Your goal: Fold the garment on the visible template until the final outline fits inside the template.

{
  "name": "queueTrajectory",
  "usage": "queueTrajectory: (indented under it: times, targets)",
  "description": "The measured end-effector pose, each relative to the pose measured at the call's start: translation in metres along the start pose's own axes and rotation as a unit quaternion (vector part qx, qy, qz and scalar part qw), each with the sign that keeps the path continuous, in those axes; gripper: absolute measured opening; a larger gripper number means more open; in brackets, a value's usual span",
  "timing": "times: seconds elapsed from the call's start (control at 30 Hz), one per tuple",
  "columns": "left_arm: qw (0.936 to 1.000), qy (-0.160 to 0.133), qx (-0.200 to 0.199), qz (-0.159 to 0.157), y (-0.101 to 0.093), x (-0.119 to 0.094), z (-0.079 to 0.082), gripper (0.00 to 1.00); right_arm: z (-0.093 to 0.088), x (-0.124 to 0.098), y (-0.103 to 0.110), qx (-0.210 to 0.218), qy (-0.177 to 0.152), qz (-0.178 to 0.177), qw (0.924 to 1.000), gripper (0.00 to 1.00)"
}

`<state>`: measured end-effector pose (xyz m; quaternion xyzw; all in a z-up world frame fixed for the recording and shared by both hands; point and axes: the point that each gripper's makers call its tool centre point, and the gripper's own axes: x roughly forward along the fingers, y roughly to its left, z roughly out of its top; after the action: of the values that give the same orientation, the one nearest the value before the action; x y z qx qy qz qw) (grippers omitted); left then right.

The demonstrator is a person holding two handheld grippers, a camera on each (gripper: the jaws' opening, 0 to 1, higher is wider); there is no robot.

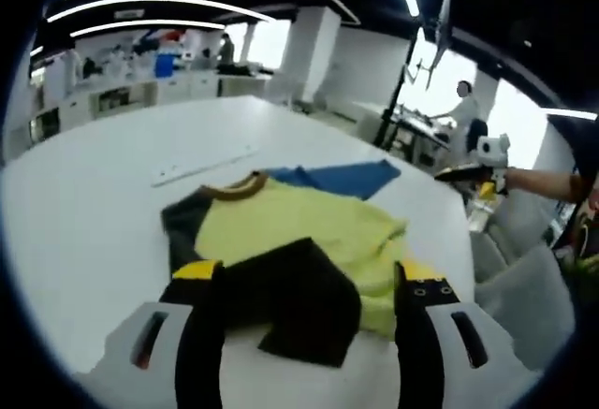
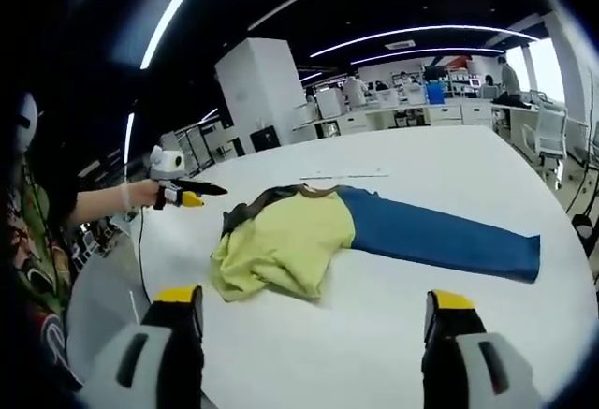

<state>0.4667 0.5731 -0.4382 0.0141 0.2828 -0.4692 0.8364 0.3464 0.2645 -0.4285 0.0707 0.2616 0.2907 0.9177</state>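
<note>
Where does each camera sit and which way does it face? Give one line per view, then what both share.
Left gripper view: rides the left tool, open, low over the table, facing the shirt's dark sleeve; the right tool and an arm enter from the right.
Right gripper view: rides the right tool, open, facing the shirt across bare table; the left tool and an arm enter from the left.
Shared: shirt, blue template, table.

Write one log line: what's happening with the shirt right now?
shirt: partly folded, on blue template | table: white | left gripper: open, above shirt | right gripper: open, clear of shirt
</note>
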Motion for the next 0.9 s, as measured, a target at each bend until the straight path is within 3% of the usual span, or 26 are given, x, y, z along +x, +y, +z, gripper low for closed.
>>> queueTrajectory:
  times: [0.23,0.43,0.57,0.77,0.9]
  targets:
    - [0.9996,0.025,-0.010,0.009,0.004,-0.008,-0.032,0.66,-0.001,0.000,-0.001,-0.017,0.016,0.001,0.9997,1.00]
    - [0.9987,0.020,-0.042,0.019,0.010,-0.009,-0.054,0.42,-0.002,0.000,-0.001,-0.015,0.017,0.000,0.9997,1.00]
    - [0.9976,0.023,-0.053,0.037,0.019,-0.006,-0.065,0.38,-0.007,-0.002,-0.001,-0.011,0.021,-0.001,0.9997,1.00]
    - [0.9972,0.016,-0.061,0.039,0.029,0.000,-0.066,0.24,-0.012,-0.004,-0.002,-0.003,0.023,-0.006,0.9997,1.00]
    - [0.9973,0.027,-0.055,0.040,0.032,0.005,-0.070,0.24,-0.012,-0.006,-0.003,0.002,0.021,-0.010,0.9997,1.00]
